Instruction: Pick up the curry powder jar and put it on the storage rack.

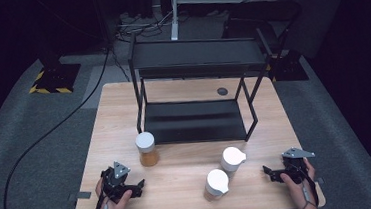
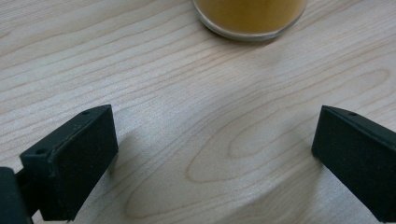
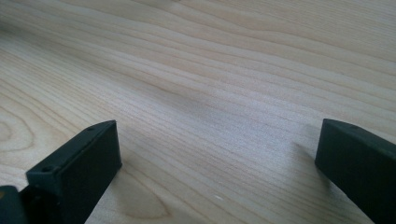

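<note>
Three white-lidded jars stand on the wooden table (image 1: 188, 169). One with orange-brown contents (image 1: 147, 149) is at the left by the shelf; its glass base (image 2: 251, 18) shows at the top of the left gripper view. Another white-lidded jar (image 1: 232, 159) stands right of centre, and a third jar (image 1: 216, 184) sits nearer the front edge. My left gripper (image 1: 138, 185) rests low at the front left, open, jaws wide apart over bare wood (image 2: 210, 140). At the front right, my right gripper (image 1: 267, 172) is open too, nothing between its jaws.
A black two-tier metal shelf (image 1: 196, 73) stands at the back middle of the table, its lower tier (image 1: 192, 120) just behind the jars. A small dark round disc (image 1: 222, 91) lies by its right legs. Cables run over the grey floor at left.
</note>
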`<state>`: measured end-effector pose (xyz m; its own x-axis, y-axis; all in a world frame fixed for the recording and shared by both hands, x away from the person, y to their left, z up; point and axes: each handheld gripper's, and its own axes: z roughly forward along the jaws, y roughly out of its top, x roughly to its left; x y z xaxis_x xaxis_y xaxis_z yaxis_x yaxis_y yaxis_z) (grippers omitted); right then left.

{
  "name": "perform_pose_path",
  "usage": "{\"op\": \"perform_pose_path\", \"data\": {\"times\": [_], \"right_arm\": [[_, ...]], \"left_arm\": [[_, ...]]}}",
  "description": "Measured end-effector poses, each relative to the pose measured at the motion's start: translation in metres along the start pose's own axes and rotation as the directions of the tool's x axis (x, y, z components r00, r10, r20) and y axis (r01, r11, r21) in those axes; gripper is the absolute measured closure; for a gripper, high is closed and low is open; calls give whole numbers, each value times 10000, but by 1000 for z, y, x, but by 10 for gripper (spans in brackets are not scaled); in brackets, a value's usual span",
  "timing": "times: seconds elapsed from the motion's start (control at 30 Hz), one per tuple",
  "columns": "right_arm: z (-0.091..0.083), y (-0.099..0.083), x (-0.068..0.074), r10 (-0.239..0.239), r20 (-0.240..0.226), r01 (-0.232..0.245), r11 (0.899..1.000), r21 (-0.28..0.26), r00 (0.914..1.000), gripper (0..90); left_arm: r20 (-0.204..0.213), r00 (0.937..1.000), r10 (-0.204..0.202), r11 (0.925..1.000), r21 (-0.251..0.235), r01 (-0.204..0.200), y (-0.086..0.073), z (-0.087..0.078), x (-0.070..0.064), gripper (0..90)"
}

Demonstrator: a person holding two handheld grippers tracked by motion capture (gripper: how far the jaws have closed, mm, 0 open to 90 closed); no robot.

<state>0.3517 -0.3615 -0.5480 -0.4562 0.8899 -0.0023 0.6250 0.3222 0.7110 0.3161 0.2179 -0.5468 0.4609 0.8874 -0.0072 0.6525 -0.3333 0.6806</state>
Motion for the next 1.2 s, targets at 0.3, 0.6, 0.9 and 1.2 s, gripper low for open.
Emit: {"op": "perform_pose_path", "data": {"times": [0.3, 0.6, 0.9, 1.2], "right_arm": [[1, 1, 2, 185, 219, -185, 9998, 4, 9996, 0], [2, 2, 2, 181, 217, -181, 9998, 4, 9996, 0], [2, 2, 2, 184, 219, -184, 9998, 4, 9996, 0], [2, 2, 3, 218, 236, -218, 9998, 2, 9995, 0]], "left_arm": [[-6, 10000, -3, 10000, 0, 3, 0, 0, 0, 0], [91, 9999, 107, 9999, 94, -108, 2, 0, 1, 5], [382, 9993, 20, 9992, -406, -4, 13, -13, -3, 44], [457, 9988, -164, 9860, -1650, 237, 24, -31, -4, 44]]}}
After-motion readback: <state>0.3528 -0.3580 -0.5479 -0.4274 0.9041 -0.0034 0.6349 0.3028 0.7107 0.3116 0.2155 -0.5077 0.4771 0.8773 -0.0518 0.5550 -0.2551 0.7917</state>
